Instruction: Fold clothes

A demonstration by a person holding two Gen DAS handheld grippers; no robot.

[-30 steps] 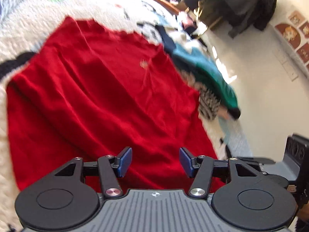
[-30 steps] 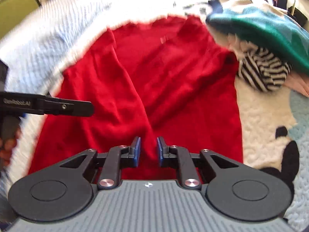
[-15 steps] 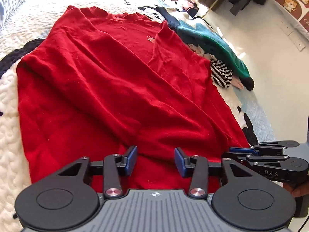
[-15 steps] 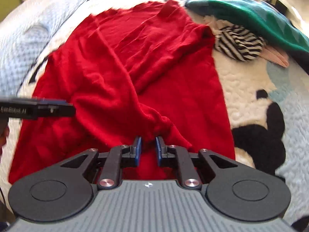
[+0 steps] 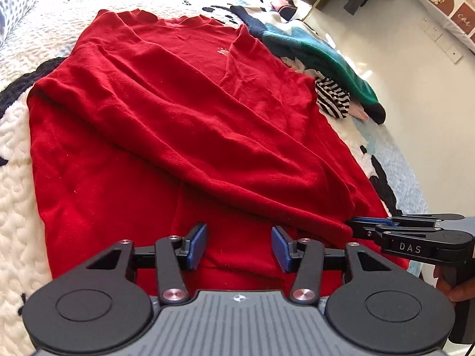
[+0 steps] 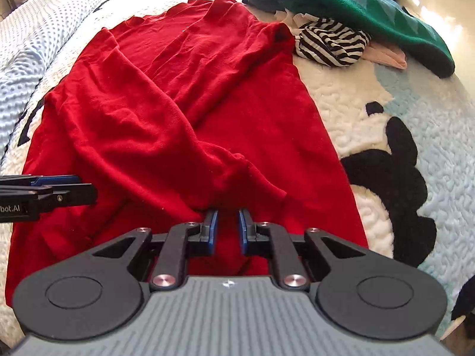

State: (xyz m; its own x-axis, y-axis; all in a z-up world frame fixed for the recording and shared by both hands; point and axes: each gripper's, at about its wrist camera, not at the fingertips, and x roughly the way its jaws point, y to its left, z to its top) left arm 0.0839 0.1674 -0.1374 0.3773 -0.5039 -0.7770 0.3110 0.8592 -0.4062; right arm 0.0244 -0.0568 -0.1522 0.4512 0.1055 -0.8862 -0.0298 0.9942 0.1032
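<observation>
Quilted bedspread (image 6: 371, 95), red sweater (image 5: 154, 124) spread ahead of both grippers. Left gripper (image 5: 239, 247): half-open, opening, empty. Right gripper (image 6: 227, 230): nearly closed, apparently pinching the sweater's sleeve.

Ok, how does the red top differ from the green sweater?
The red top lies spread across the quilt; the green sweater is bunched at its far edge. The red top is one plain colour; the green sweater has lighter teal patches. The right tool pinches the red top; no tool touches the green sweater. Both lie on the quilt.
</observation>
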